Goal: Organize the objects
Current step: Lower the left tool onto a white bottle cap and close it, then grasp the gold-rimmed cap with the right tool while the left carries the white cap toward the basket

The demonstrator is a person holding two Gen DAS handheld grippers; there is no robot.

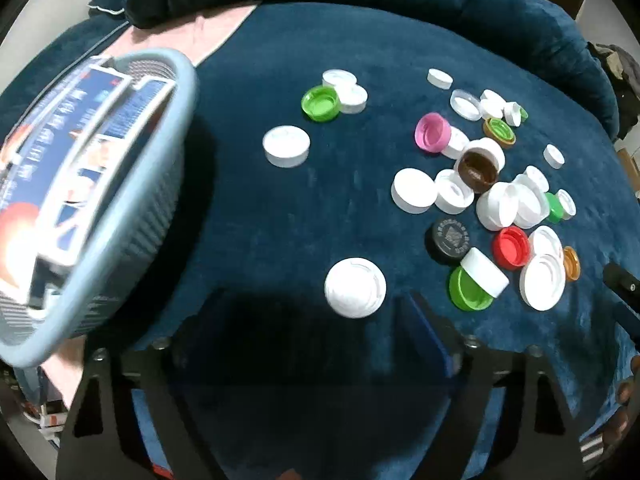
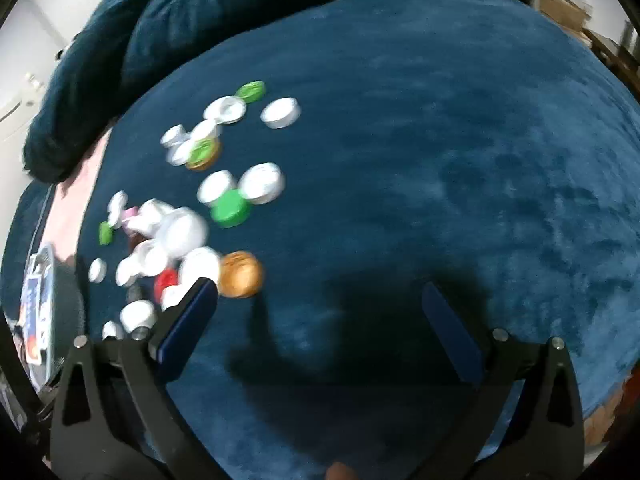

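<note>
A: On the blue velvet cover [image 1: 320, 184], in the left wrist view, bottle caps lay scattered, most bunched to the right, a white cap [image 1: 355, 287] alone just ahead of the left gripper [image 1: 316, 320]. Its jaws stood apart, holding nothing.

B: And the basket [image 1: 120, 208]?

A: At the left, boxes standing in it; probably where the caps belonged. The caps were mostly white, with a pink cap [image 1: 432, 131], a brown one, a red one, a black one and several green.

B: The right wrist view?

A: Blurred. The caps sat off to the left, a gold cap [image 2: 241, 274] just beside the left finger [image 2: 188, 320]. The right gripper [image 2: 320, 304] was spread wide and empty over bare cover, likely lining up a pick.
</note>
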